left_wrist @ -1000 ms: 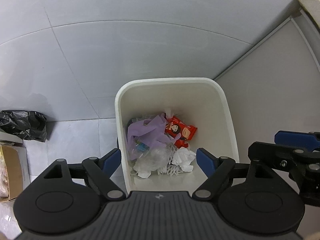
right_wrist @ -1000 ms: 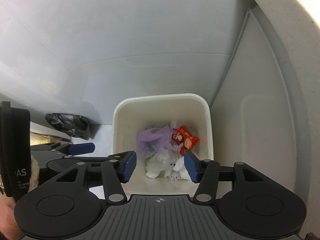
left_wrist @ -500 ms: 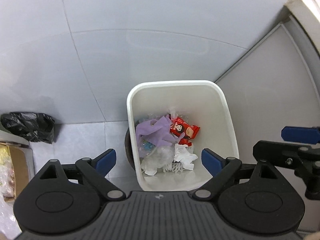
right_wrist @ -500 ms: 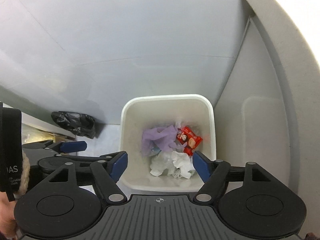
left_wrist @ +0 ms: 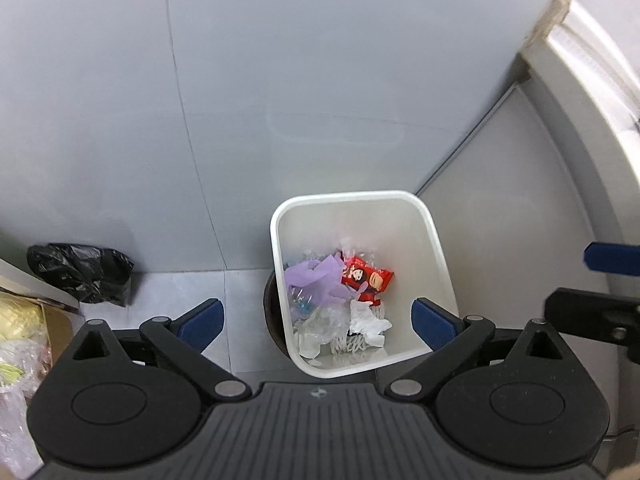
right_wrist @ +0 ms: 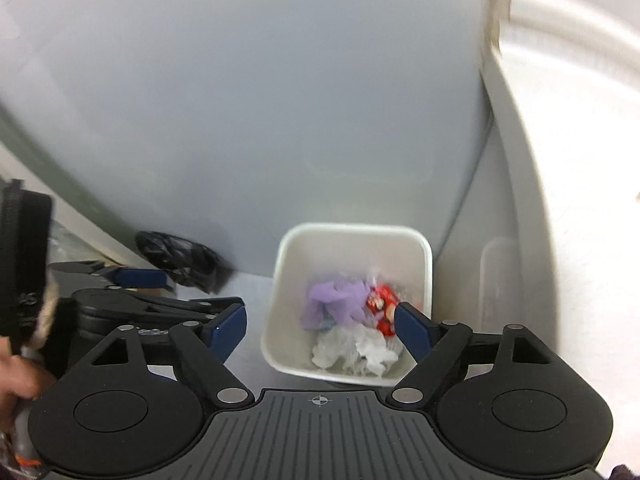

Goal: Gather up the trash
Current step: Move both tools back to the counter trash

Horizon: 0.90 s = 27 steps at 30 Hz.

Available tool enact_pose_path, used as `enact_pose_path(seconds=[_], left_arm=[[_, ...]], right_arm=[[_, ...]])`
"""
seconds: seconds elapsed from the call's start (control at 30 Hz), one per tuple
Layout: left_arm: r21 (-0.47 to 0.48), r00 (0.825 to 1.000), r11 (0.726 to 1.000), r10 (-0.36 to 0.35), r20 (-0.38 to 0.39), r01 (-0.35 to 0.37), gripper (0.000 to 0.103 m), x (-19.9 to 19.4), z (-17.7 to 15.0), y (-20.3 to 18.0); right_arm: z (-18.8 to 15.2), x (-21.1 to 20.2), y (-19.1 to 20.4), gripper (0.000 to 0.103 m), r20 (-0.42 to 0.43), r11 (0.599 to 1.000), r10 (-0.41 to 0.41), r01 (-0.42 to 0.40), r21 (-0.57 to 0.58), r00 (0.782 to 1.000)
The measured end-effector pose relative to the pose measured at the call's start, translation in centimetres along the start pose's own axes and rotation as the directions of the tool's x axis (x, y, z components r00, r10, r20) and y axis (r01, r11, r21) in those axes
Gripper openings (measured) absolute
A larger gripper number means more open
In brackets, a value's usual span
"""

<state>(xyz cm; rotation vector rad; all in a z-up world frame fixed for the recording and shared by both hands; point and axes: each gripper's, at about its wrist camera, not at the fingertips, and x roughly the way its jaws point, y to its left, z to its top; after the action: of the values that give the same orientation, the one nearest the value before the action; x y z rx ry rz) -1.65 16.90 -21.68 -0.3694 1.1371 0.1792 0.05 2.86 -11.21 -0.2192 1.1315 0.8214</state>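
A white waste bin point(left_wrist: 352, 196) stands on the floor in a corner. It holds a red snack wrapper point(left_wrist: 366, 280), a purple glove point(left_wrist: 316, 276), crumpled white tissue point(left_wrist: 366, 322) and clear plastic. My left gripper point(left_wrist: 318, 320) hovers above the bin, its jaws opening wide with nothing between them. In the right wrist view the bin point(right_wrist: 352, 228), the wrapper point(right_wrist: 382, 304) and the glove point(right_wrist: 336, 304) look blurred. Above that bin my right gripper point(right_wrist: 320, 326) is also opening, and it holds nothing.
A black plastic bag point(left_wrist: 84, 278) lies on the tiled floor left of the bin. A cardboard box point(left_wrist: 52, 320) with plastic wrapping sits at the far left. Grey walls close the back, and a pale panel stands on the right. A hand point(right_wrist: 16, 376) grips the left tool.
Both grippers have risen away from the bin, which now looks smaller and lower. Both pairs of jaws have spread wider. The trash lies unmoved in the bin.
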Motion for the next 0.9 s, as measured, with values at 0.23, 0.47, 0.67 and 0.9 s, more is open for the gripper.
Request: enact_pose_path(seconds=[0.23, 0.47, 0.67, 0.9], left_arm=[[0.024, 0.995, 0.999, -0.029, 0.093, 0.027, 0.102, -3.5, 1.2, -1.6], [0.093, 0.984, 0.994, -0.074, 0.159, 0.060, 0.102, -6.7, 3.3, -4.6], [0.151, 0.972, 0.981, -0.147, 0.182, 0.120, 0.102, -8.5, 4.7, -8.1], [0.211, 0.962, 0.962, -0.210, 0.175, 0.172, 0.102, -9.6, 5.4, -12.2]], right_arm=[[-0.3, -6.2, 0.2, 0.091, 0.167, 0.993, -0.046, 0.063, -0.099, 0.985], [-1.5, -11.2, -2.0, 0.097, 0.307, 0.978, -0.163, 0.195, -0.078, 0.938], [-2.9, -13.6, -5.7, 0.099, 0.339, 0.957, -0.282, 0.289, 0.032, 0.897], [-6.5, -16.8, -10.6, 0.099, 0.336, 0.919, -0.391, 0.346, 0.186, 0.857]])
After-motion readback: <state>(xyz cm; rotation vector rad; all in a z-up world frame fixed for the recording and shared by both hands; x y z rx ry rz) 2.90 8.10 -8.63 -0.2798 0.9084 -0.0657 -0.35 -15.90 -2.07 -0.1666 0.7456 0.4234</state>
